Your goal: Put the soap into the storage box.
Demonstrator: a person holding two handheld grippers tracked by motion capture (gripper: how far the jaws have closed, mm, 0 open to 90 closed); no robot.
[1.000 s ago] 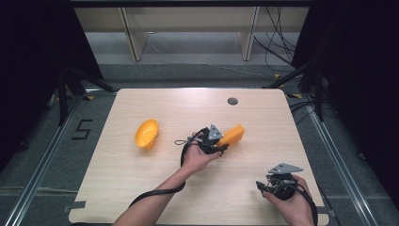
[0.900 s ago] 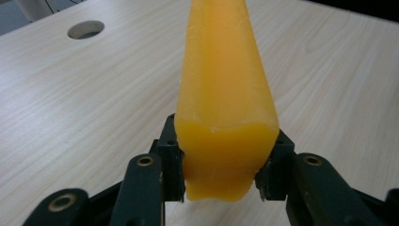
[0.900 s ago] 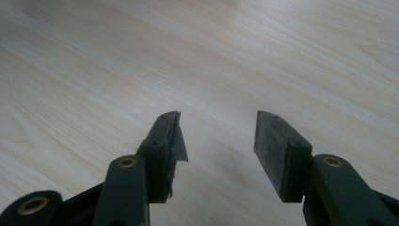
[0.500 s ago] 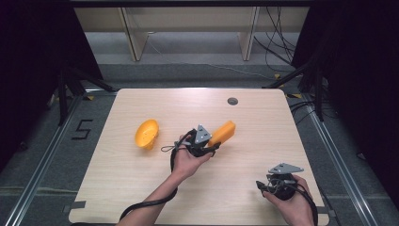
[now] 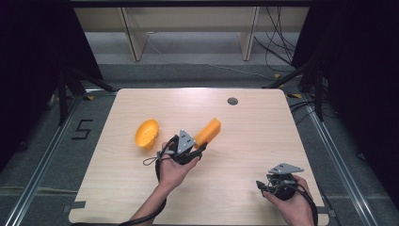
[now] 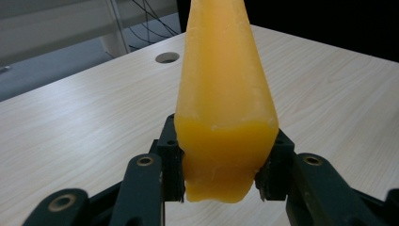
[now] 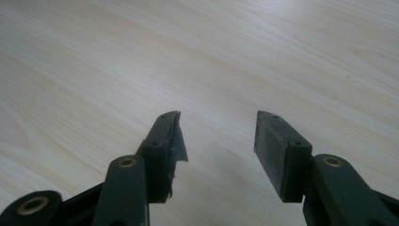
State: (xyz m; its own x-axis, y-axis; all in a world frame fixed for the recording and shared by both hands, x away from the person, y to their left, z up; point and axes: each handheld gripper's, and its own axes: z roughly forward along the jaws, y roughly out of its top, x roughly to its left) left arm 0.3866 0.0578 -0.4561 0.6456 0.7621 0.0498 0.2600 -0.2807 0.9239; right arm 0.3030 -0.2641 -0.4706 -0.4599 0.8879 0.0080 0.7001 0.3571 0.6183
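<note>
A long orange wedge-shaped piece (image 5: 207, 131) is held above the middle of the table, its thick end pointing away to the right. My left gripper (image 5: 196, 148) is shut on its near end; in the left gripper view both black jaws press the sides of the orange piece (image 6: 225, 108). An orange bowl-like shell (image 5: 146, 133) lies tilted on the table to the left of that hand. My right gripper (image 5: 262, 184) rests low near the table's front right corner, held in a hand. In the right gripper view its jaws stand apart over bare wood, right gripper (image 7: 217, 136) open and holding nothing.
The light wooden table (image 5: 263, 136) has a round cable hole (image 5: 232, 100) near its far edge. Black cables trail from both grippers. Beyond the table are grey floor, wooden legs and dark stands; a "5" mark (image 5: 82, 128) is on the floor at left.
My left gripper has carried the orange piece leftward and a little nearer, toward the orange shell. The right gripper has stayed where it was.
</note>
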